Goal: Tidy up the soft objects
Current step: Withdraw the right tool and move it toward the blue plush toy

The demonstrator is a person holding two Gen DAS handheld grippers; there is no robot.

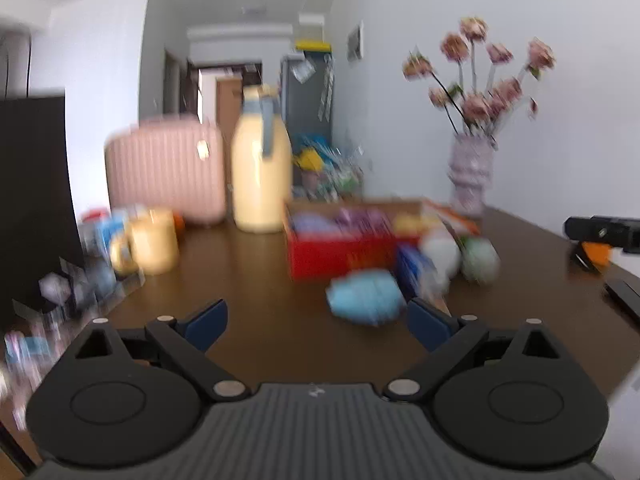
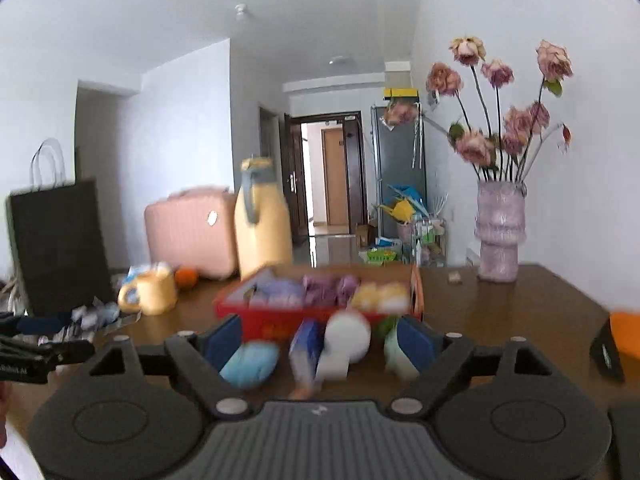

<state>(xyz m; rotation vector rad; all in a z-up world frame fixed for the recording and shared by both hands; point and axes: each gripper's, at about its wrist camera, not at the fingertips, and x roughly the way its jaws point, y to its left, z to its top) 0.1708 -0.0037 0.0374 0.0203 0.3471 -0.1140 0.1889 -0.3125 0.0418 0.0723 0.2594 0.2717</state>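
A red box (image 1: 340, 256) on the brown table (image 1: 260, 280) holds purple and yellow soft things. Before it lie a light blue soft thing (image 1: 364, 298), a blue pack (image 1: 412, 268), a white ball (image 1: 440, 252) and a green ball (image 1: 480, 260). My left gripper (image 1: 318, 322) is open and holds nothing; the light blue thing lies just beyond its right finger. In the right wrist view the red box (image 2: 276, 322), light blue thing (image 2: 250, 364), blue pack (image 2: 306, 352), white ball (image 2: 346, 340) and green ball (image 2: 394, 356) show between the fingers of my open right gripper (image 2: 320, 340), untouched by the pads.
A tall yellow jug (image 2: 262, 224), a pink case (image 2: 192, 232), a yellow mug (image 2: 154, 294) and an orange (image 2: 186, 276) stand at the back left. A black paper bag (image 2: 56, 244) is at the far left. A vase of dried flowers (image 2: 500, 236) stands at the back right.
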